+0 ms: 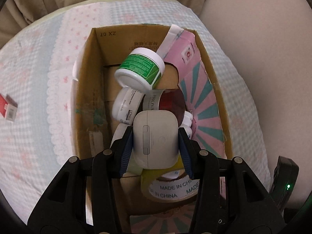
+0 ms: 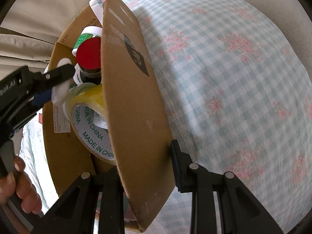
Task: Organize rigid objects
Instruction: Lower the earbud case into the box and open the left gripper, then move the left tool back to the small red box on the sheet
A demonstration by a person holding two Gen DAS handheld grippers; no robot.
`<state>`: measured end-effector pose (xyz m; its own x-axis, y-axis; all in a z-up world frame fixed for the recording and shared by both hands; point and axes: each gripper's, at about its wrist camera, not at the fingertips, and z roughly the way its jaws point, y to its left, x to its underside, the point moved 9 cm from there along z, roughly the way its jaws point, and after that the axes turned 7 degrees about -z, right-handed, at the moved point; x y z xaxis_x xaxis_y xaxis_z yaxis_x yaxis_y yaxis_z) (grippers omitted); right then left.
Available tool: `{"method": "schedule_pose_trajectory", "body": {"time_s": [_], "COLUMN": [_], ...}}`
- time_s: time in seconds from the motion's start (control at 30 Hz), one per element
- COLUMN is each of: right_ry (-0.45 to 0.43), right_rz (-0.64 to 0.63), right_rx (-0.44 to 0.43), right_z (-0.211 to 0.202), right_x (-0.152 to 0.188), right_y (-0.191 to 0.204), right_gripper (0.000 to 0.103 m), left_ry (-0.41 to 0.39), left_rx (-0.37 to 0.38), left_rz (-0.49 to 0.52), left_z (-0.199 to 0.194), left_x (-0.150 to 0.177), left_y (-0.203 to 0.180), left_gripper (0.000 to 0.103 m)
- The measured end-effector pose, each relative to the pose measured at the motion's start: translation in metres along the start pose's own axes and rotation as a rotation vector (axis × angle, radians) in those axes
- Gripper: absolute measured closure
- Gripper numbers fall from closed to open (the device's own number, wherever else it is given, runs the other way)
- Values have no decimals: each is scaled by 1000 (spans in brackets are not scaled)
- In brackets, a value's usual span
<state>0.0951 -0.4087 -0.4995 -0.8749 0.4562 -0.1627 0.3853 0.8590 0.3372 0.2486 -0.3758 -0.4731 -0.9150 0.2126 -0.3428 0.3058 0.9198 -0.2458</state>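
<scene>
My left gripper (image 1: 156,134) is shut on a white earbud case (image 1: 155,139) and holds it over the open cardboard box (image 1: 87,101). Inside the box lie a green-labelled white jar (image 1: 140,70), a white tub (image 1: 126,105), a red-lidded jar (image 1: 171,105) and a yellow tape roll (image 1: 171,187). My right gripper (image 2: 146,156) straddles the box's right wall (image 2: 132,97), one finger inside and one outside, the jaws fairly wide. The left gripper (image 2: 58,78) shows in the right wrist view with the white case.
The box stands on a bed with a blue checked floral cover (image 2: 234,78). A pink and teal packet (image 1: 195,89) leans inside the box's right wall. A red and white small box (image 1: 7,108) lies on the cover at left. A dark device with a green light (image 1: 285,185) sits at right.
</scene>
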Motion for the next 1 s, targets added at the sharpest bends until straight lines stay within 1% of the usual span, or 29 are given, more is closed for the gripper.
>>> {"method": "schedule_pose_trajectory", "body": {"time_s": [0.1, 0.13, 0.17, 0.2, 0.27, 0.53, 0.87, 1.0], "right_ry": [2, 1, 1, 0, -3, -13, -16, -9], "right_rz": [-3, -3, -3, -3, -4, -1, 23, 15], "right_rx": [1, 1, 2, 3, 6, 8, 6, 5], "right_z": [0, 1, 2, 2, 1, 1, -2, -3], "right_x": [0, 0, 0, 0, 1, 5, 3, 2], "right_y": [1, 0, 1, 1, 3, 8, 6, 5], "right_gripper": [78, 78, 78, 78, 78, 78, 78, 78], "left_ry": [-14, -8, -2, 2, -20, -10, -22, -47], "left_rx": [-23, -26, -24, -23, -25, -7, -4, -18], "left_rz": [17, 17, 15, 11, 4, -24, -58, -97], "left_z": [-8, -9, -10, -11, -15, -18, -53, -84], "left_x": [-2, -2, -2, -3, -8, -6, -1, -6], "left_y": [-1, -2, -2, -3, -1, 4, 22, 43], "left_gripper": [61, 59, 35, 2, 0, 0, 0, 0]}}
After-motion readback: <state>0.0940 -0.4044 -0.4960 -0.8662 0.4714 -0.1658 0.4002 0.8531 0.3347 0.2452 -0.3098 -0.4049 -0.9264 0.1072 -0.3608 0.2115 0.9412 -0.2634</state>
